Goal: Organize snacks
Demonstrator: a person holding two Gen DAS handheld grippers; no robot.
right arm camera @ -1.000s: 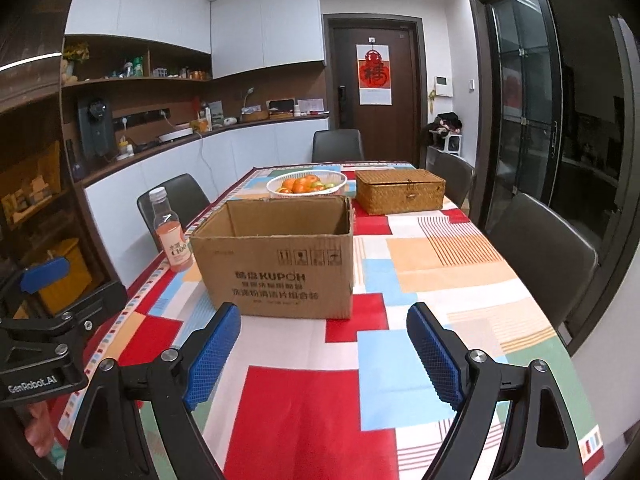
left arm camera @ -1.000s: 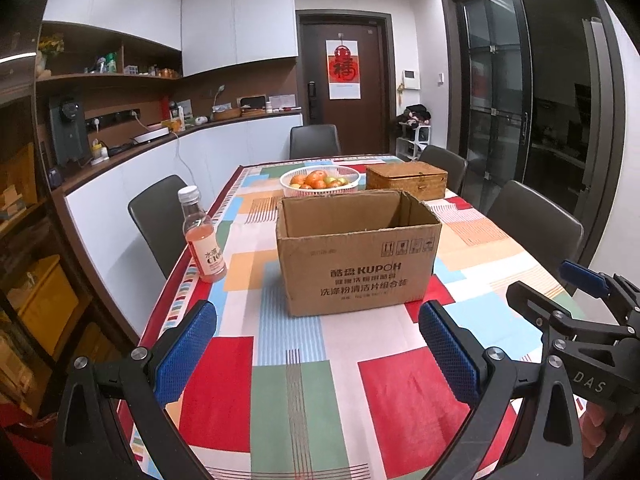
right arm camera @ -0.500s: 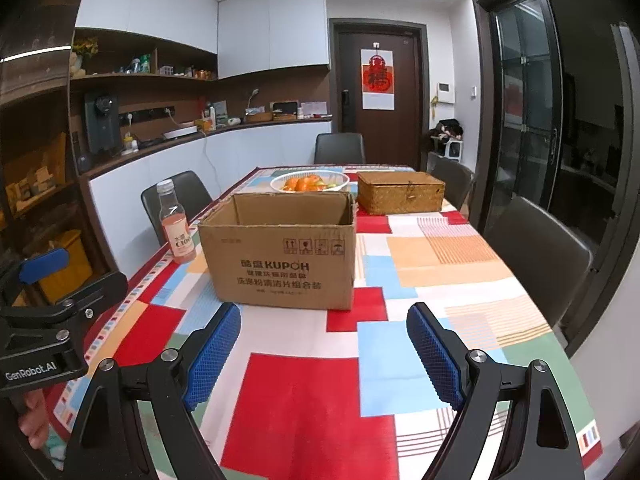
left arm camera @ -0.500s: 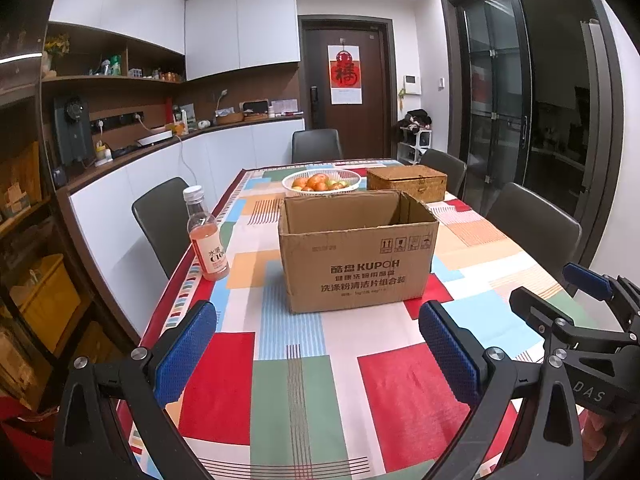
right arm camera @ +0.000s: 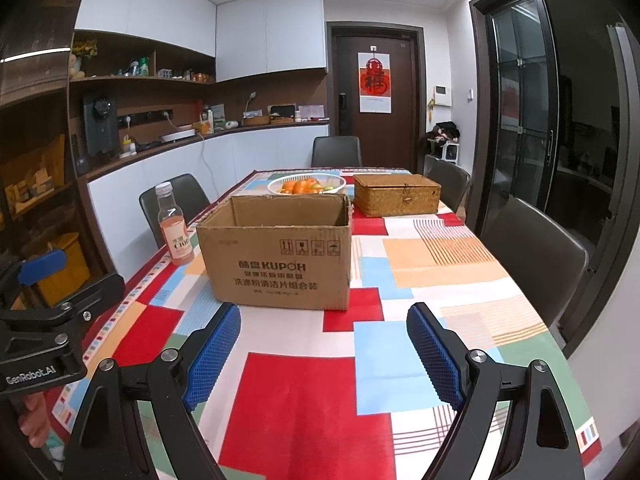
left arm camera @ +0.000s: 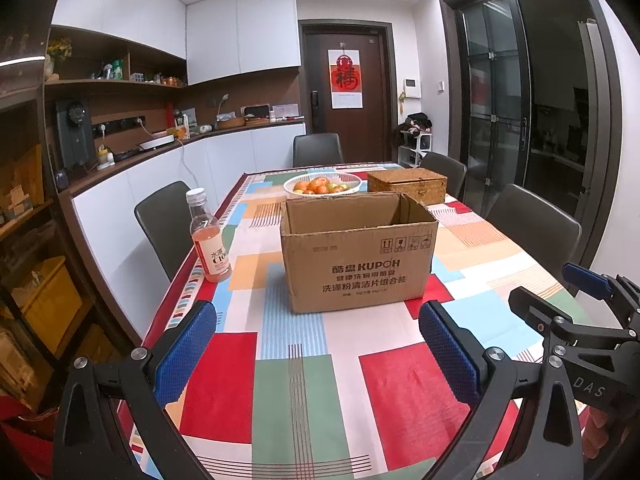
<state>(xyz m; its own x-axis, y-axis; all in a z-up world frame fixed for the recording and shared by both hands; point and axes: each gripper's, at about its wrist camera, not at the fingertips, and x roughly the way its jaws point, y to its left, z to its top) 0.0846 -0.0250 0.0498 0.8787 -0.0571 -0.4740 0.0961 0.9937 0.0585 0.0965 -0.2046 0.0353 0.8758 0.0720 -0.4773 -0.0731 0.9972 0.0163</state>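
Observation:
An open brown cardboard box (left arm camera: pixel 356 256) (right arm camera: pixel 280 252) stands in the middle of the table; its inside is hidden. A bottle of pink drink with a white cap (left arm camera: pixel 208 236) (right arm camera: pixel 175 226) stands upright to the box's left, near the table's left edge. My left gripper (left arm camera: pixel 316 350) is open and empty, above the near part of the table, well short of the box. My right gripper (right arm camera: pixel 324 354) is open and empty at about the same distance. Each gripper also shows at the side of the other's view.
A white basket of fruit (left arm camera: pixel 322 186) and a closed wicker box (left arm camera: pixel 406 186) sit behind the cardboard box. The table wears a colourful checked cloth (left arm camera: pixel 296 376). Dark chairs (left arm camera: pixel 532 220) stand around it. Cabinets and shelves (left arm camera: pixel 132 152) line the left wall.
Both grippers have tilted up and drawn back a little, so the box and bottle sit lower in view. Both stayed open and nothing on the table moved.

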